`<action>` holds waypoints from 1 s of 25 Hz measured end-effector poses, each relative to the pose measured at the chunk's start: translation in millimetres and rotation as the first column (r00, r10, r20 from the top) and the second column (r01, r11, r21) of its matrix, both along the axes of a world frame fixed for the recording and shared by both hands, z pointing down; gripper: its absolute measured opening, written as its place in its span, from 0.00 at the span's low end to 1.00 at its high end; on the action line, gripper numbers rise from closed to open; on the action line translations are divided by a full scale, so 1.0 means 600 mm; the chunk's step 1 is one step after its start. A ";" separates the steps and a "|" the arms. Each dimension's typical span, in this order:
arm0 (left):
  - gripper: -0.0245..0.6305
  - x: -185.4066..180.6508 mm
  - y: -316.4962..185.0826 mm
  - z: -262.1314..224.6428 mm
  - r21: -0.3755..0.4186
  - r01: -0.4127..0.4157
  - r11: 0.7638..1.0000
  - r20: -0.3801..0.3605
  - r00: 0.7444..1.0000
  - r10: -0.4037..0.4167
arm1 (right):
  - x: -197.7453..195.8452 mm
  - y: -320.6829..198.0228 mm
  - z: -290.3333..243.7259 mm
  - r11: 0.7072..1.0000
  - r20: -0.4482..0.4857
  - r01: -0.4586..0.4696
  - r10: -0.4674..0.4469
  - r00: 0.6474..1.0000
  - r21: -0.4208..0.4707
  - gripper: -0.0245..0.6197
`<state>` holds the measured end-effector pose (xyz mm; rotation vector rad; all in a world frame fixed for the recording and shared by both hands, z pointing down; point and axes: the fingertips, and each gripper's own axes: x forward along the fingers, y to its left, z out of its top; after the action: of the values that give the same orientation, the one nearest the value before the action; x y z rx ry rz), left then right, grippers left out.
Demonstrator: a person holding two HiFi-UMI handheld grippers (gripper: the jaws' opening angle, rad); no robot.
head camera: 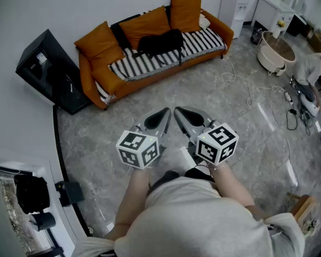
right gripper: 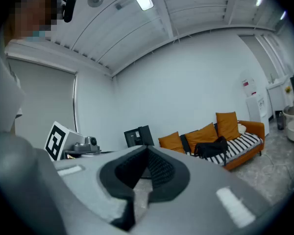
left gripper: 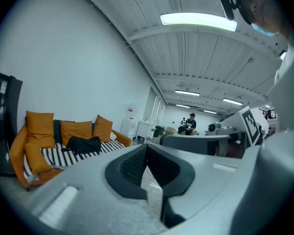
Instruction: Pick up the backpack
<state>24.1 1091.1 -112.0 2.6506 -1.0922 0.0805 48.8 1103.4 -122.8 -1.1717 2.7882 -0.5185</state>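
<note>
A black backpack (head camera: 161,41) lies on the striped seat of an orange sofa (head camera: 101,82) at the far side of the room; the same backpack (left gripper: 84,144) shows in the left gripper view and the backpack (right gripper: 211,147) in the right gripper view. My left gripper (head camera: 163,115) and right gripper (head camera: 180,113) are held side by side in front of me, well short of the sofa. Both are shut with nothing between their jaws. Each carries a marker cube.
A black box-shaped unit (head camera: 51,71) stands left of the sofa. A white dispenser (head camera: 233,7) and a round tub (head camera: 275,52) are at the far right, with cables (head camera: 251,92) on the grey floor. People (left gripper: 190,123) stand far off in the left gripper view.
</note>
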 end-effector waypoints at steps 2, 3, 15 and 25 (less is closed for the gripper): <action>0.05 0.001 -0.005 -0.009 0.008 -0.002 1.000 -0.040 0.999 0.003 | 0.005 -0.008 -0.008 1.000 0.024 -0.005 0.005 1.000 0.003 0.04; 0.05 0.001 -0.008 -0.012 0.007 -0.005 1.000 -0.056 0.998 0.005 | 0.007 -0.011 -0.011 1.000 0.025 -0.007 0.007 1.000 0.010 0.04; 0.05 -0.011 -0.028 -0.014 -0.002 -0.042 0.999 -0.096 0.994 0.042 | 0.002 -0.033 -0.023 0.997 0.063 -0.034 0.030 0.998 0.062 0.04; 0.05 -0.052 -0.044 0.023 -0.029 -0.096 0.995 -0.130 0.987 0.091 | -0.062 -0.054 0.034 1.000 0.015 -0.007 0.007 1.000 0.000 0.04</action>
<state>-7.2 1064.9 -98.0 2.6341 -0.9176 -0.0518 11.4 1071.1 -102.6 -1.1721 2.7702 -0.5249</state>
